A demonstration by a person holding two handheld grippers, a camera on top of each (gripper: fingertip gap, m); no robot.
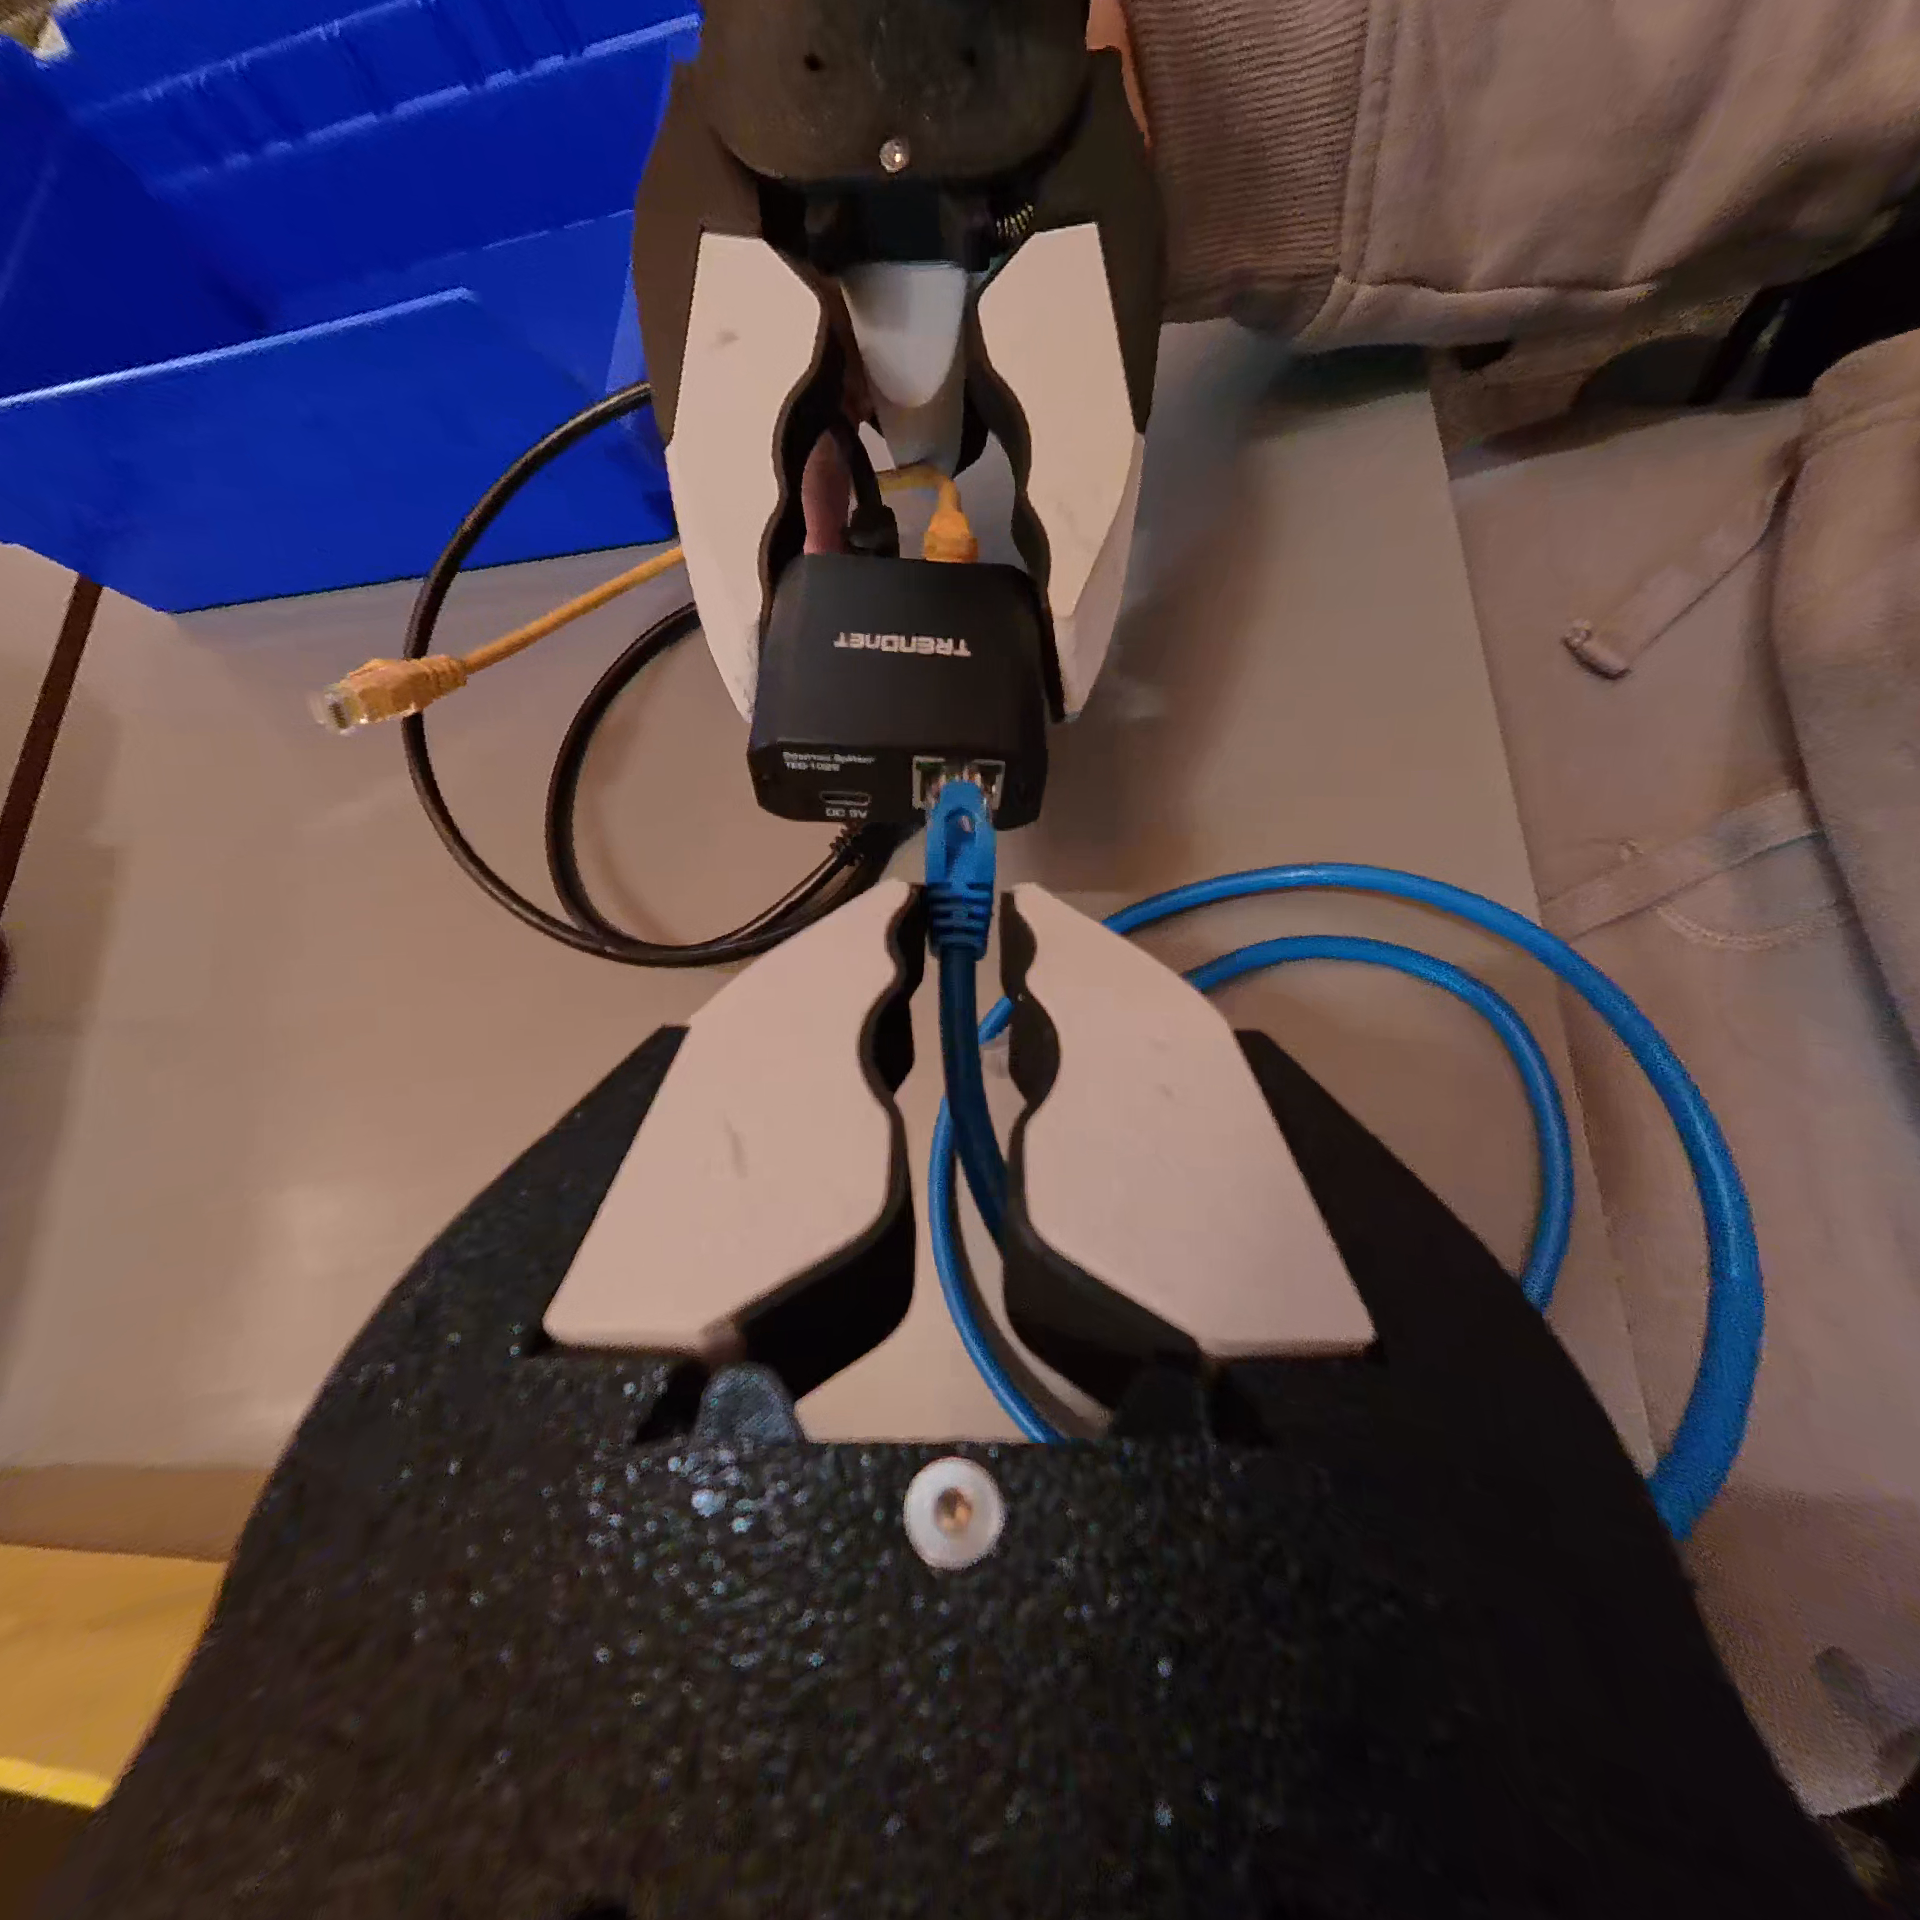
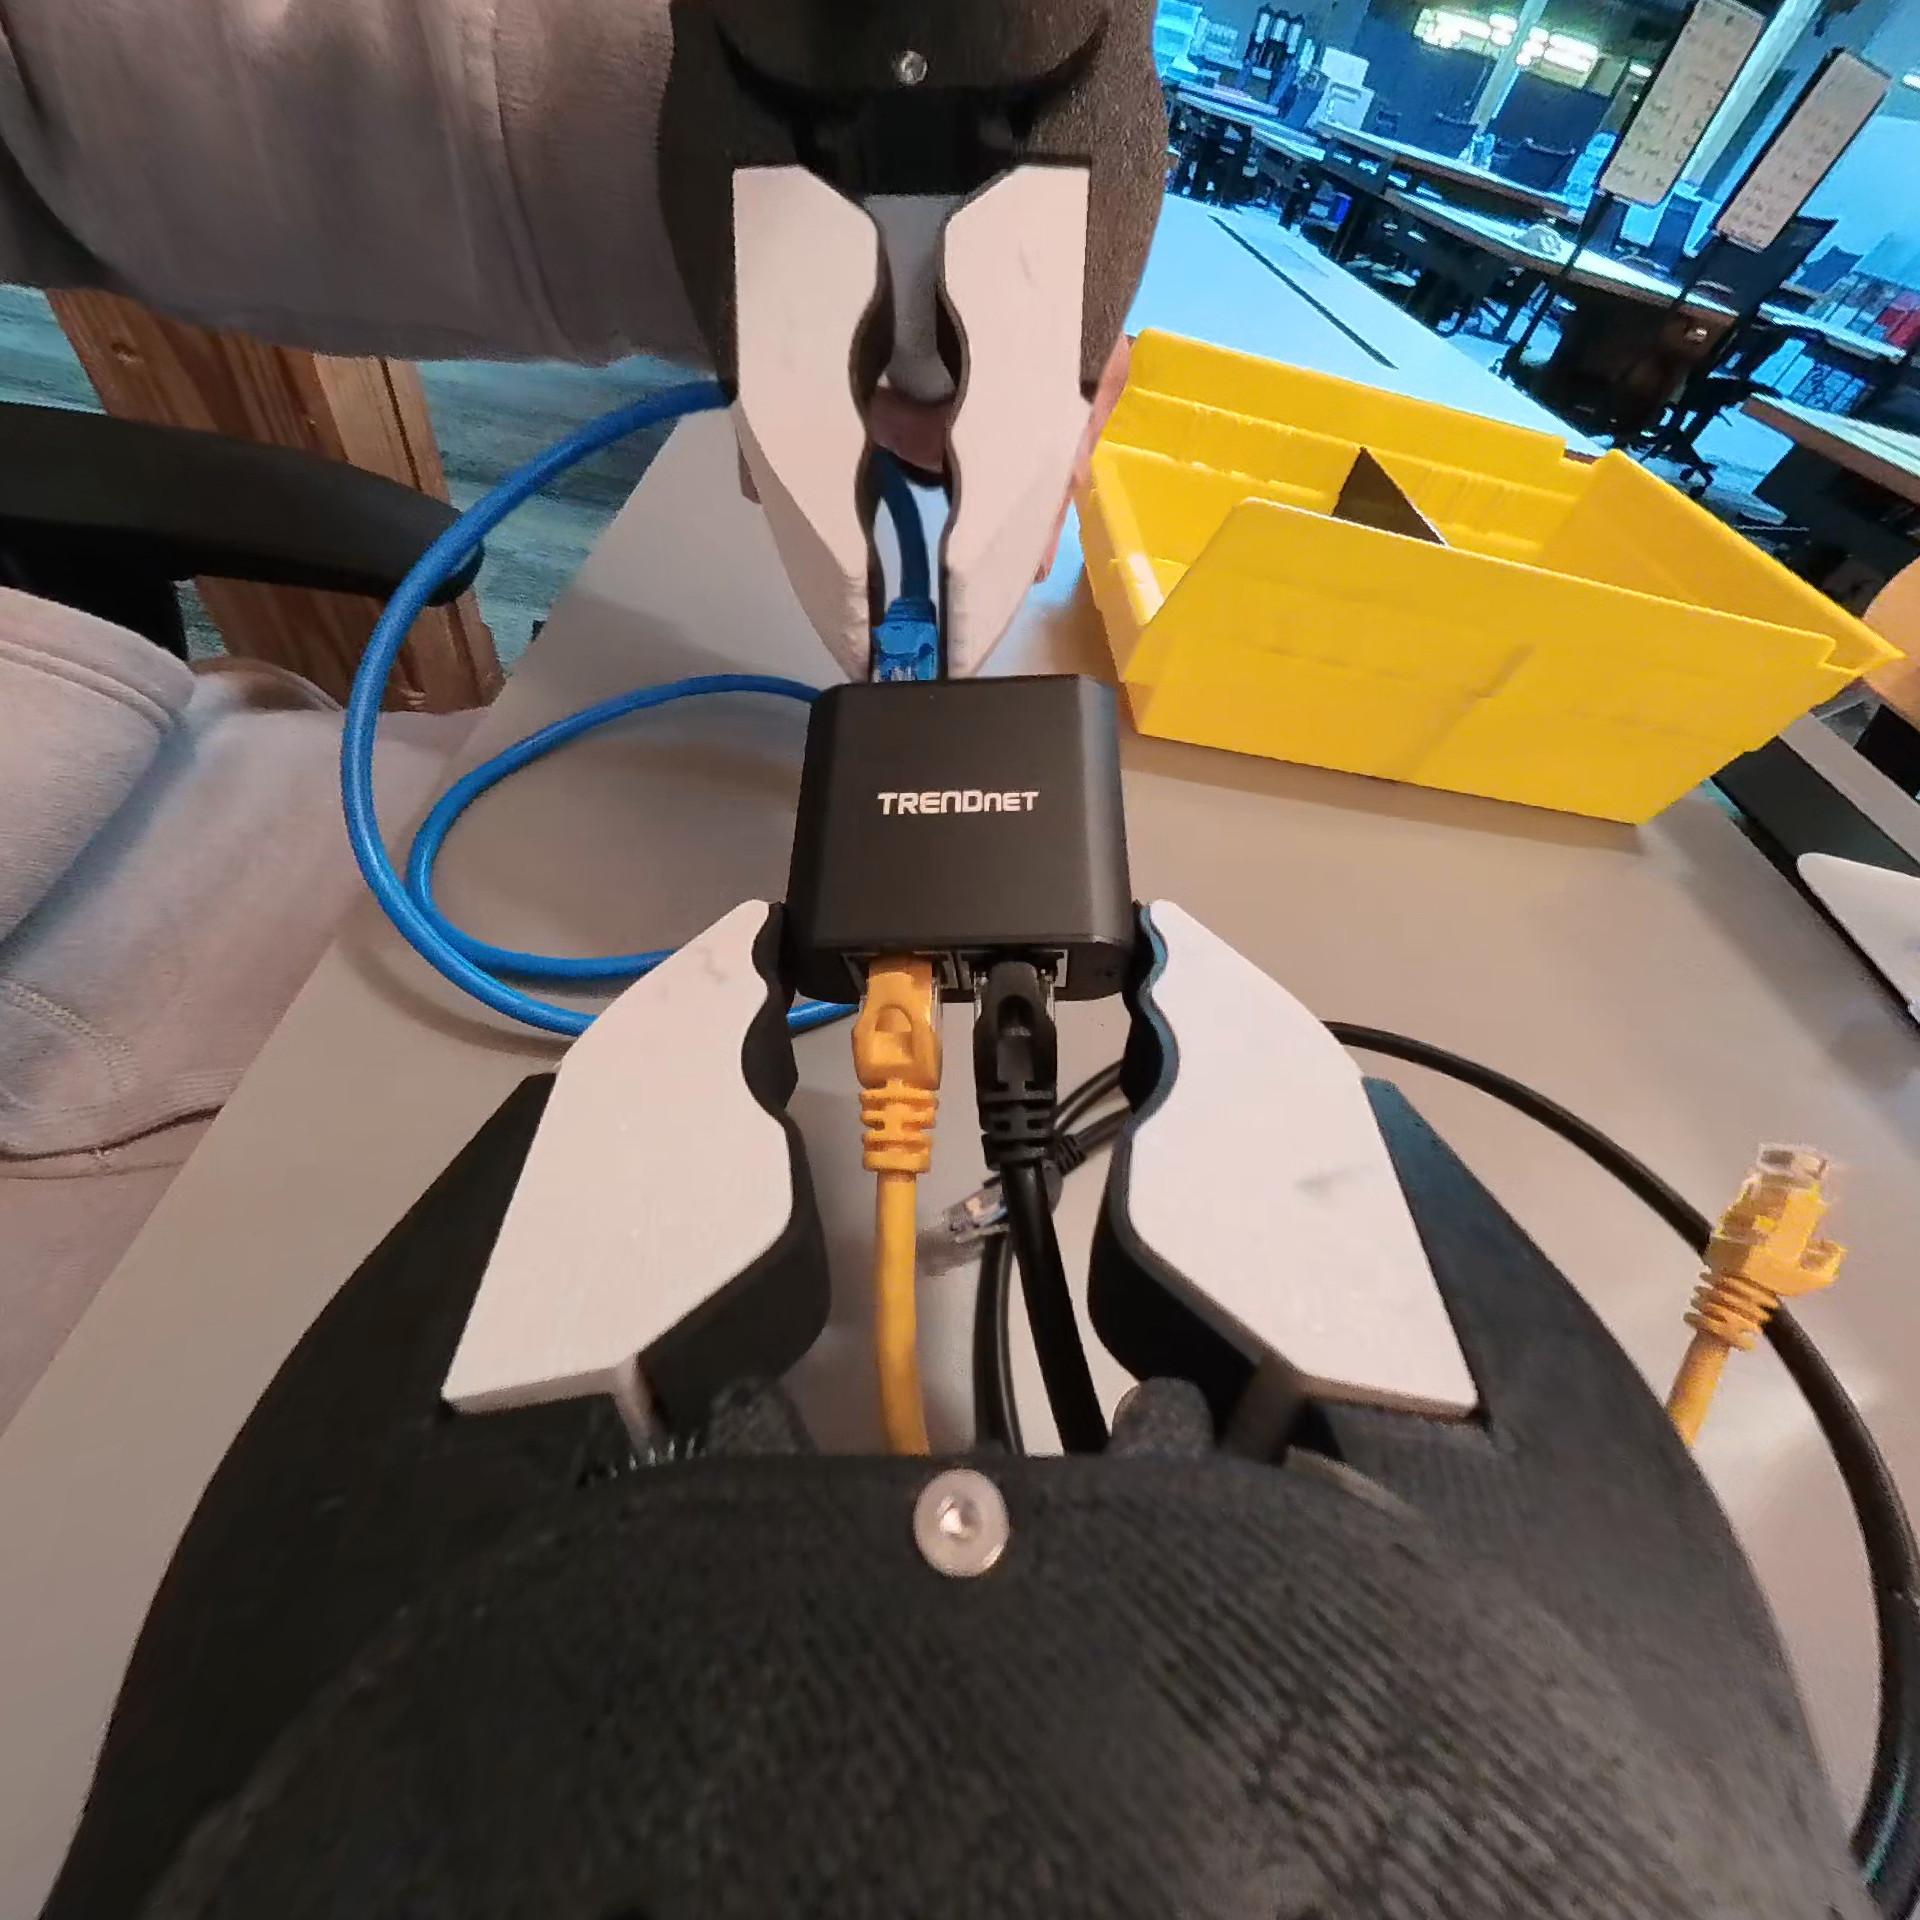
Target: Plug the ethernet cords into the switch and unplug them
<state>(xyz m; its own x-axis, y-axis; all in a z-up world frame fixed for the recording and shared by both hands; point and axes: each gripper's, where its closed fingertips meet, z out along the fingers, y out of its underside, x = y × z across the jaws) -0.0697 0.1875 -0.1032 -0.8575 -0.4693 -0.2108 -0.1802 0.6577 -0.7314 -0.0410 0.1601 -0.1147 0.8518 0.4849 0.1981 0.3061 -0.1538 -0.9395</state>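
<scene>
The small black switch sits on the grey table, pinched at its sides by the right gripper, whose jaws stand wide around the box. A yellow cord and a black cord are plugged into the near ports. On the opposite face, the blue cord is seated in a port, and the left gripper frames its boot with narrowed jaws; whether they bite or merely flank it cannot be told. Blue loops lie near the table's edge. A loose yellow plug rests clear on open table, a blue bin behind, a yellow bin well apart.
</scene>
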